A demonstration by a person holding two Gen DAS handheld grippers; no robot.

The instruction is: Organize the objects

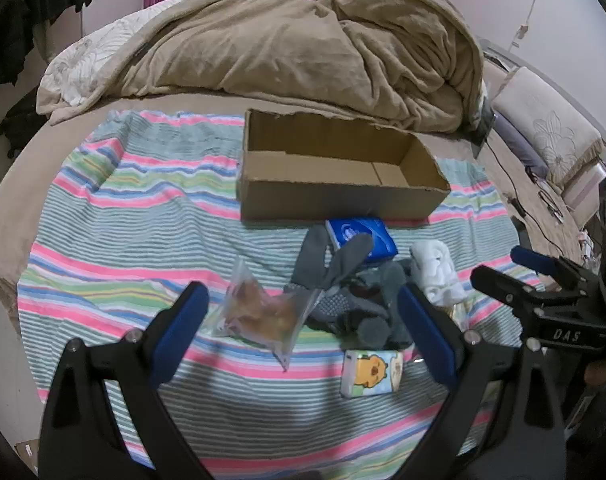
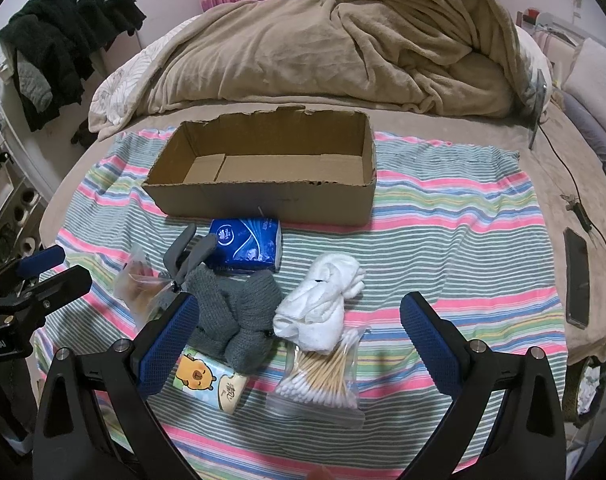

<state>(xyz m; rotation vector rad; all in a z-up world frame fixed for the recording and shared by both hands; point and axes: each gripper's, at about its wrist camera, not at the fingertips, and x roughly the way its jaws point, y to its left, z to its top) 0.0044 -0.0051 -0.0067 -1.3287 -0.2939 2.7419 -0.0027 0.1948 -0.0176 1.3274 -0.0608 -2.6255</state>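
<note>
An empty cardboard box sits on a striped cloth on the bed. In front of it lie a blue tissue pack, grey gloves, white socks, a clear bag of brownish items, a cartoon tissue pack and a bag of cotton swabs. My left gripper hovers open over the clear bag and gloves. My right gripper stands open above the socks and swabs.
A heaped tan blanket lies behind the box. A phone and cables lie on the right of the bed. Dark clothes hang at the left. Pillows are at the right.
</note>
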